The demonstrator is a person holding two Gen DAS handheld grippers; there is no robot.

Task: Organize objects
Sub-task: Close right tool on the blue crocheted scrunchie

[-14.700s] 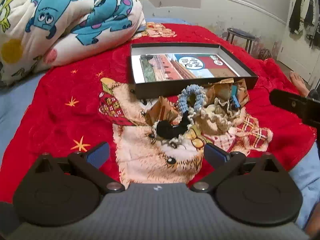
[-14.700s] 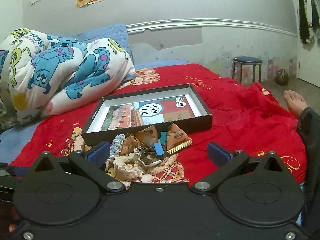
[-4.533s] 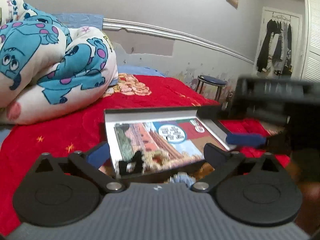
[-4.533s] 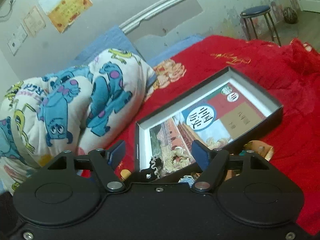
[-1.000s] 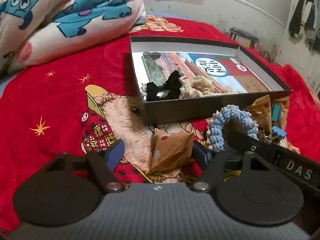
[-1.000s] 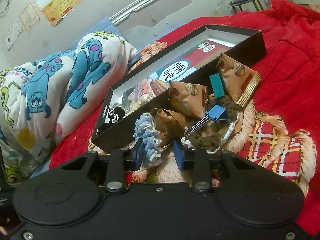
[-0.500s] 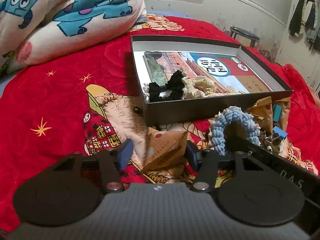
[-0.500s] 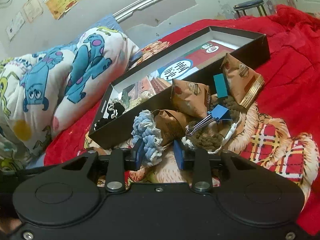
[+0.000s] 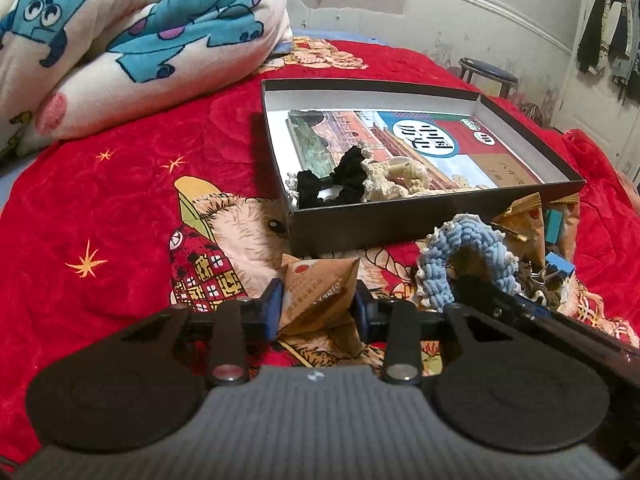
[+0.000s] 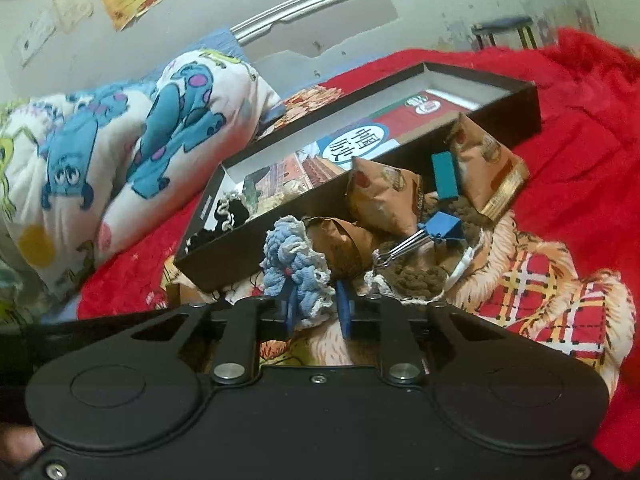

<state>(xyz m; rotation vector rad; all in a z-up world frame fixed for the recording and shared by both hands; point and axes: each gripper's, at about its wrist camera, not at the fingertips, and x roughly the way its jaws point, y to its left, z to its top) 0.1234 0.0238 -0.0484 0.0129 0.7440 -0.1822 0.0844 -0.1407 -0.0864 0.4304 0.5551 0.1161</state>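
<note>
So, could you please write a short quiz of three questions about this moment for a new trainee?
1. True or false: the left gripper closes on a brown snack packet.
2. What does the right gripper pinch? A) binder clip B) blue crocheted scrunchie C) book
3. Where do the black scrunchies lie?

Key: 1 true. 2 B, the blue crocheted scrunchie. 3 Inside the black box, near corner.
</note>
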